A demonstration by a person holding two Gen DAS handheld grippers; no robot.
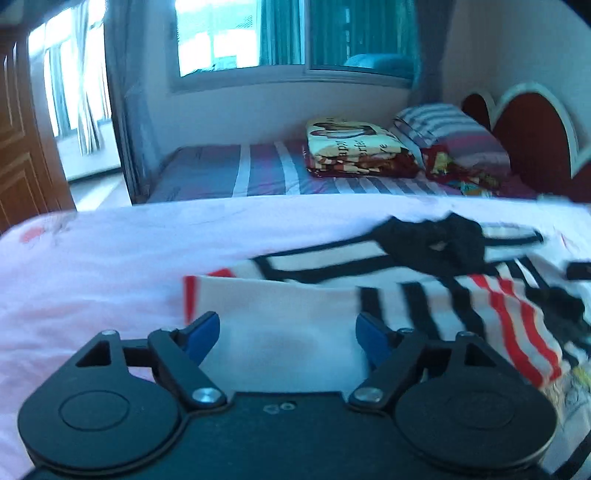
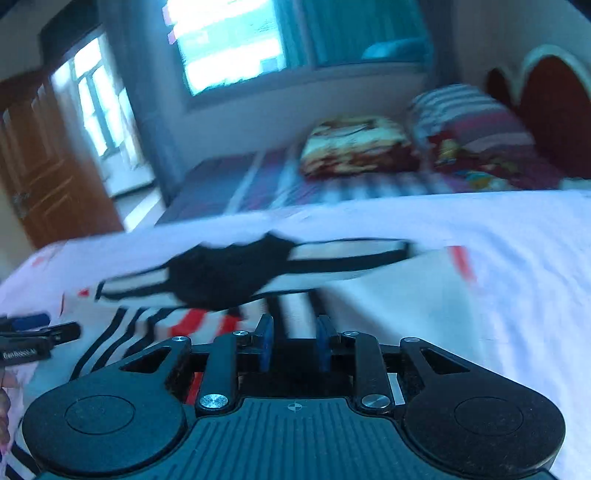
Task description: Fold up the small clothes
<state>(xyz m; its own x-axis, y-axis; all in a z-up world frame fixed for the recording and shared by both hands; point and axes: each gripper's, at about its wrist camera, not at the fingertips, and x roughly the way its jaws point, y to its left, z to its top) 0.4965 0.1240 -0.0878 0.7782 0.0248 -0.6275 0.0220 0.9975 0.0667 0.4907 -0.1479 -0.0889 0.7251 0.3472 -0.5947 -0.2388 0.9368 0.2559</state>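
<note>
A small white garment (image 1: 295, 295) with black and red stripes and a black collar (image 1: 436, 243) lies on the pale pink sheet (image 1: 92, 266). My left gripper (image 1: 286, 332) is open, its blue pads wide apart just above the garment's white part. In the blurred right wrist view the same garment (image 2: 369, 291) lies ahead with its black collar (image 2: 225, 273). My right gripper (image 2: 293, 341) is partly open, with a narrow gap between its blue pads, low over the striped cloth; nothing shows between the pads. The left gripper's fingertips (image 2: 55, 332) show at the left edge.
Beyond the pink sheet is a bed with a striped sheet (image 1: 236, 170), a folded patterned blanket (image 1: 354, 147), a striped pillow (image 1: 450, 136) and a red headboard (image 1: 532, 140). A window (image 1: 240, 33) is behind, and a wooden door (image 1: 22, 147) at the left.
</note>
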